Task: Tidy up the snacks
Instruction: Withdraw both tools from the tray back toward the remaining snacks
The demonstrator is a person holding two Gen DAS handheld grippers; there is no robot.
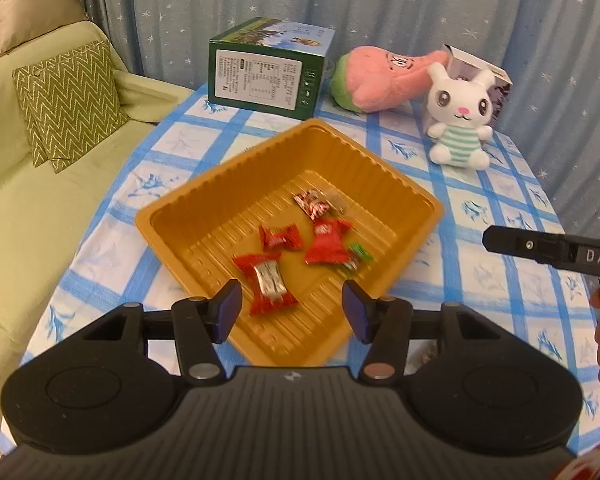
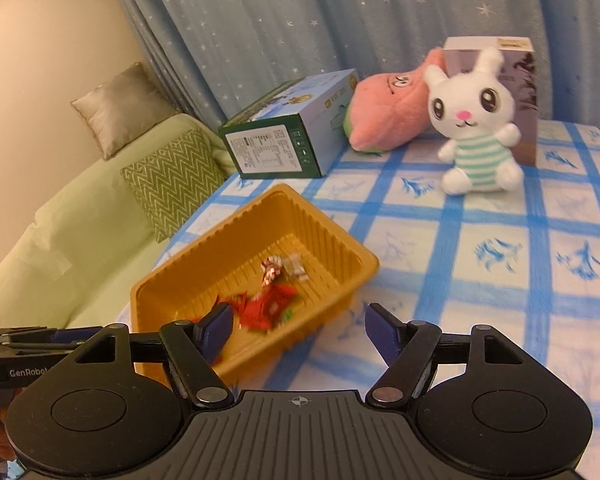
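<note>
Left gripper (image 1: 292,306) and right gripper (image 2: 300,330), both with jaws apart and empty, over an orange tray (image 1: 180,220) of snacks.

Item: the left gripper hung above the tray's near corner, nothing between its blue pads (image 1: 228,308); the right gripper stood just beside the tray's right wall, its pads likewise bare. Contents of tray: red-wrapped snacks (image 1: 326,242) near the middle, one with a silver piece (image 1: 270,278) lying on it toward the near corner, a red-and-white wrapped piece (image 1: 314,204) toward the far side, a small green-wrapped piece (image 1: 360,252) touching the red ones. Tray rested on a blue-checked tablecloth (image 1: 480,272). Beyond the tray: a green box (image 1: 264,76) lying on its side, a pink plush (image 1: 380,80), a white rabbit plush (image 1: 460,120) seated upright before a pale carton (image 2: 516,76). Left of the tray, off the table: a green sofa (image 1: 28,208) with a zigzag cushion (image 1: 68,104).
</note>
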